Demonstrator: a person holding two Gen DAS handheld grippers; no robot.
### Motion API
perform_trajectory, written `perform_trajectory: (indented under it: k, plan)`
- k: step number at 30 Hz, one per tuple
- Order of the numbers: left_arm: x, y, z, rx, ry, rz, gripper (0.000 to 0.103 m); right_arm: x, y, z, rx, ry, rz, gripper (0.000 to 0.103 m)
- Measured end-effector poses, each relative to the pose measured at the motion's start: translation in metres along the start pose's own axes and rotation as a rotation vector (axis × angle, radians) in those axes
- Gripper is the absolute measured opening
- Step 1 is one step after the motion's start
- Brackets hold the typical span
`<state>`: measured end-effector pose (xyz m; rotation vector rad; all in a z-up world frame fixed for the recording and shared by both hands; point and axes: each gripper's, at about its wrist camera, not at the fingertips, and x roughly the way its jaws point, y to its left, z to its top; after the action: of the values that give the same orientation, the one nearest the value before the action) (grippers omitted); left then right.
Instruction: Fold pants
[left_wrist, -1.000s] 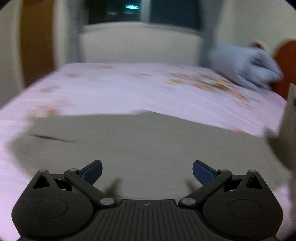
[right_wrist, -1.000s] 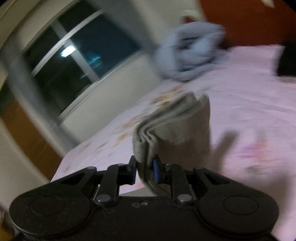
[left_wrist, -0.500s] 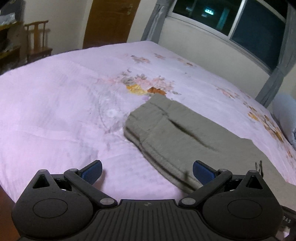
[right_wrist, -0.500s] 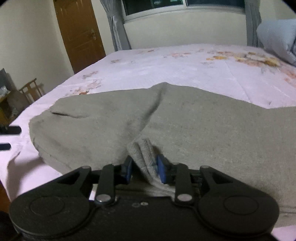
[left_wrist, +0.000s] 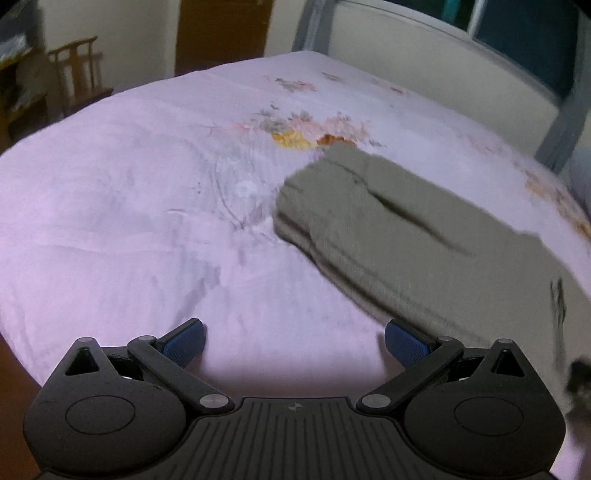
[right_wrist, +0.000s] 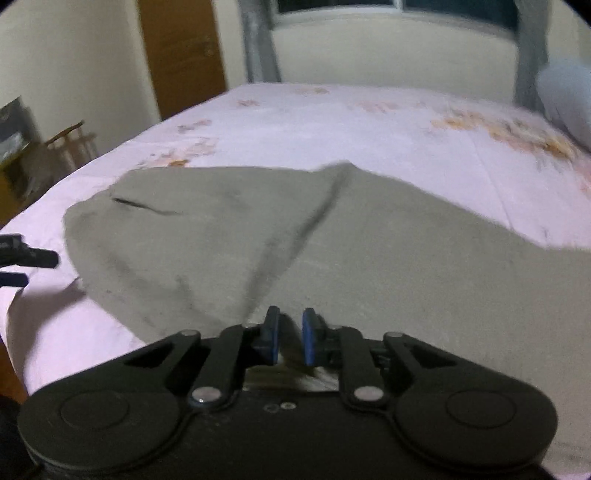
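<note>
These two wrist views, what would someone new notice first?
Grey-green pants sprawl across the near part of a pink floral bedsheet, a long crease running up from the right gripper. Its blue fingers sit nearly together, while the left gripper hangs wide open over bare sheet beside the pants.

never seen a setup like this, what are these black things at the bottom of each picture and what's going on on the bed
Each black thing is a handheld claw with two blue-padded fingers; a person holds one in each hand, and a small wide-angle camera on each looks forward along its fingers. One picture comes from the left claw, whose fingers stand wide apart over the pink flowered bed sheet with nothing between them. The other comes from the right claw; its jaws have just been closing and are now nearly together, low over the grey-green pants, with a little cloth apparently between the pads. The pants lie spread on the bed, partly folded. The job is folding them.
</note>
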<state>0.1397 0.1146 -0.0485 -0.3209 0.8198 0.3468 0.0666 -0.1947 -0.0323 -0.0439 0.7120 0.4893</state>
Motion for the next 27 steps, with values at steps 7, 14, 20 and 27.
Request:
perform_trajectory:
  k: [7,14,20,27]
  plan:
    - [-0.003,0.002,0.0,-0.012,-0.033,-0.037,0.103,0.003,-0.014,0.005,0.027,0.026,-0.011,0.006]
    - [0.013,-0.001,0.019,-0.065,-0.021,-0.049,0.103,0.047,-0.056,0.062,0.185,0.042,-0.096,0.015]
    - [0.026,0.007,0.025,-0.132,-0.014,-0.115,0.103,0.026,-0.045,0.053,0.173,-0.03,-0.095,0.034]
    - [0.052,0.021,0.03,-0.273,-0.006,-0.292,0.103,-0.044,-0.054,0.008,0.192,-0.178,-0.063,0.097]
